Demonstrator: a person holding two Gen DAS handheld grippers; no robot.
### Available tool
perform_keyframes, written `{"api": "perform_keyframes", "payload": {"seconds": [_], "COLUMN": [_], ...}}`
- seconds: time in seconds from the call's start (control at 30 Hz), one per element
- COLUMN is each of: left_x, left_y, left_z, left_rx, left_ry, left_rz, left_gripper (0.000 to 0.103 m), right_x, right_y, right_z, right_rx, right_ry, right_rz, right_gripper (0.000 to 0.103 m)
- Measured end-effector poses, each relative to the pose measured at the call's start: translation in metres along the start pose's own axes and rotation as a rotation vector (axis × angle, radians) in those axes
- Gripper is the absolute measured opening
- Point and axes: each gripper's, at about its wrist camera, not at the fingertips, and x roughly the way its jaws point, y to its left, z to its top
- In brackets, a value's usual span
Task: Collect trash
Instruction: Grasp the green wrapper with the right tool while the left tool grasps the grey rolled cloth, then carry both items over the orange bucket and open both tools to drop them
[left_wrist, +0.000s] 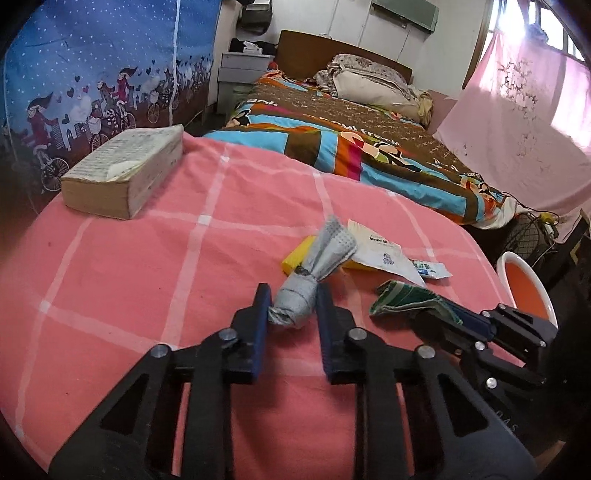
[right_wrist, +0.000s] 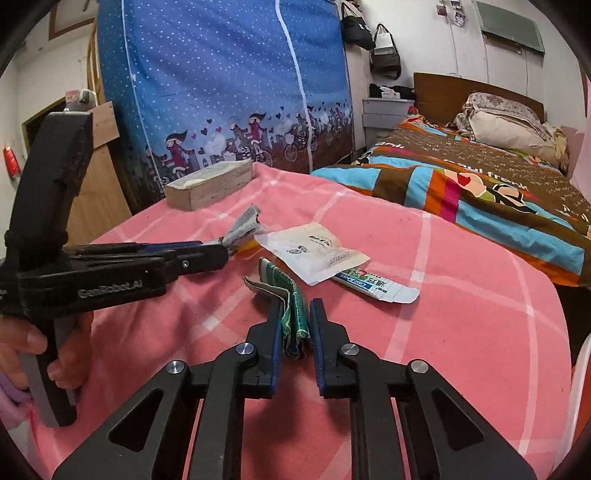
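Both grippers clamped on trash, on the pink checked bed

My left gripper (left_wrist: 291, 308) is squeezed onto the knotted grey rag (left_wrist: 295, 304), my right gripper (right_wrist: 295, 328) pinches the folded green wrapper (right_wrist: 293, 321). Both items lie on the bedspread (left_wrist: 147, 288), white packet (right_wrist: 314, 254) and toothpaste tube (right_wrist: 376, 288) just beyond, thick book (left_wrist: 125, 173) at the far corner.

"GenRobot.AI" stands in pale letters on the side of the left gripper (right_wrist: 221, 254) at the left of the right wrist view. The bedspread (right_wrist: 480, 184) at the upper right carries "paul frank" in white script — also legible in the left wrist view. A small tube (right_wrist: 373, 287) at the frame's centre shows blue lettering, roughly "CIICANG" — not sure.
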Motion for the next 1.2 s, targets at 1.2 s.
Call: {"api": "perform_keyframes", "payload": {"seconds": [1.2], "left_x": [-0.106], "left_y": [-0.143], "left_z": [-0.020], "left_rx": [0.230], "left_ry": [-0.525], "left_rz": [-0.102], "left_gripper": [0.023], "right_x": [-0.172], "right_y": [-0.058], "right_z": [-0.019], "right_rx": [0.148], "right_ry": [-0.704], "right_rz": [-0.158], "right_gripper": [0.008]}}
